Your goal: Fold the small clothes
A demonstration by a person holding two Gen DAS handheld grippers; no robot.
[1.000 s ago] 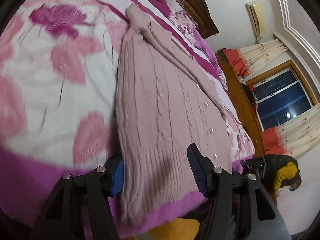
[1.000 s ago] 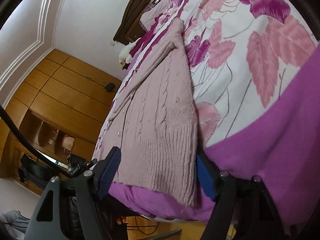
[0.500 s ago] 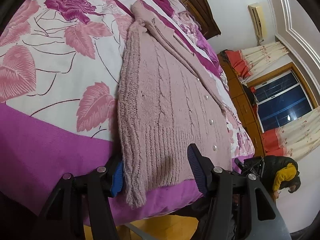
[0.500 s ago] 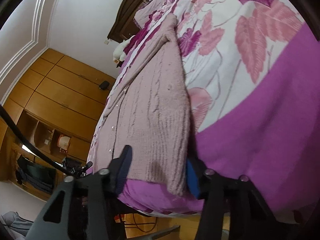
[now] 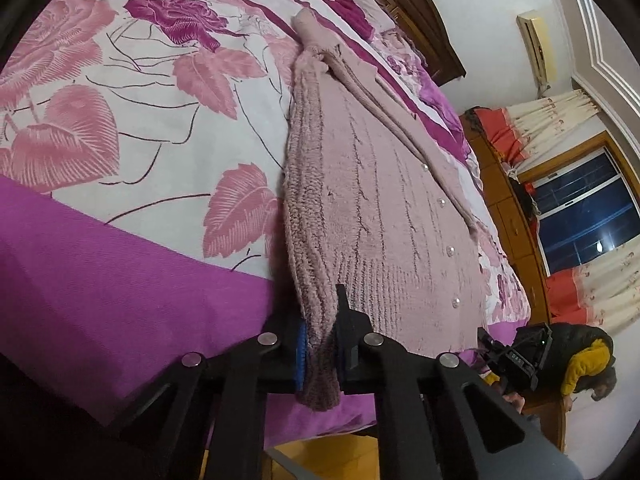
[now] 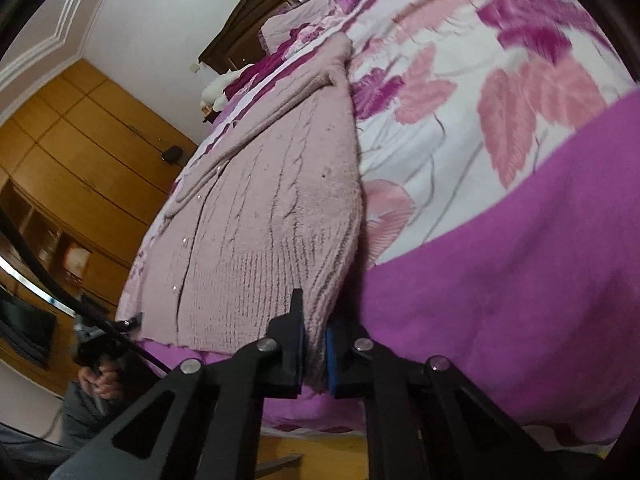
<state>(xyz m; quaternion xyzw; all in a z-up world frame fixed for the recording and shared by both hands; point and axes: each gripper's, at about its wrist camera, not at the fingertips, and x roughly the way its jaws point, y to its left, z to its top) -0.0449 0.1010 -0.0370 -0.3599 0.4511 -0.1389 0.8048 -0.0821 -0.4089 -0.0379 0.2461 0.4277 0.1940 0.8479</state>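
A pale pink cable-knit cardigan [image 5: 372, 208] with small pearl buttons lies flat on the floral bed cover, its ribbed hem at the near edge of the bed. My left gripper [image 5: 320, 344] is shut on the hem's left corner. In the right wrist view the same cardigan [image 6: 260, 220] stretches away from me, and my right gripper [image 6: 314, 350] is shut on the hem's right corner. Each corner is pinched between blue pads. The sleeves lie folded along the cardigan's far side.
The bed cover [image 5: 132, 92] is white with pink leaves and a purple border [image 6: 500, 280]. A dark wooden headboard [image 5: 412, 8] is at the far end. Wooden wardrobes [image 6: 60, 168] stand on one side, a window with curtains [image 5: 580, 216] on the other.
Both grippers moved in on the hem and closed: one second ago they were open astride the corners, now each is clamped on the knit.
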